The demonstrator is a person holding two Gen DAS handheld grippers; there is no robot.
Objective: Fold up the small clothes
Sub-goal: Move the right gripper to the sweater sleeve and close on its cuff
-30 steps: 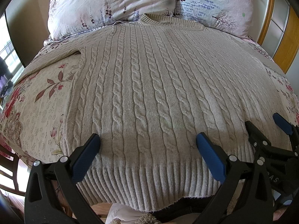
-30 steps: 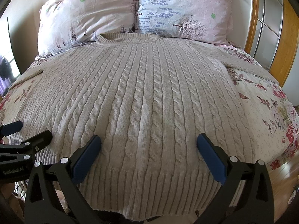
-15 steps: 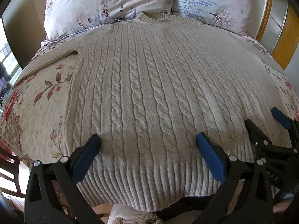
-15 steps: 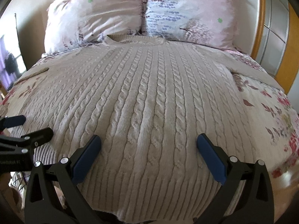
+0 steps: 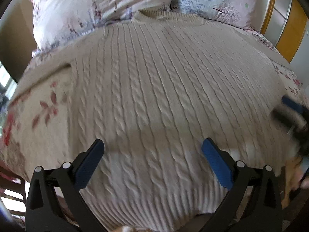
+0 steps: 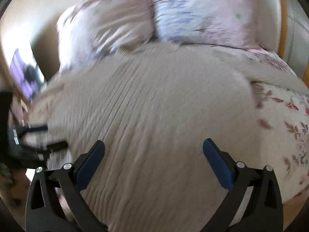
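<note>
A beige cable-knit sweater (image 5: 154,89) lies flat, front up, on the bed, collar toward the pillows and ribbed hem toward me. My left gripper (image 5: 152,150) is open and empty, low over the hem's left part. My right gripper (image 6: 153,150) is open and empty over the hem's right part; this view is motion-blurred. The sweater also fills the right wrist view (image 6: 154,106). The right gripper shows blurred at the left view's right edge (image 5: 289,114); the left gripper shows at the right view's left edge (image 6: 29,141).
Two floral pillows (image 5: 96,5) (image 5: 218,0) lie at the head of the bed. A floral bedsheet (image 5: 38,112) shows on both sides of the sweater (image 6: 280,119). A wooden headboard and wardrobe (image 5: 289,19) stand at the far right.
Both grippers have moved down and forward toward the sweater's hem, still open. The right view has swung and blurred. The sweater has not moved.
</note>
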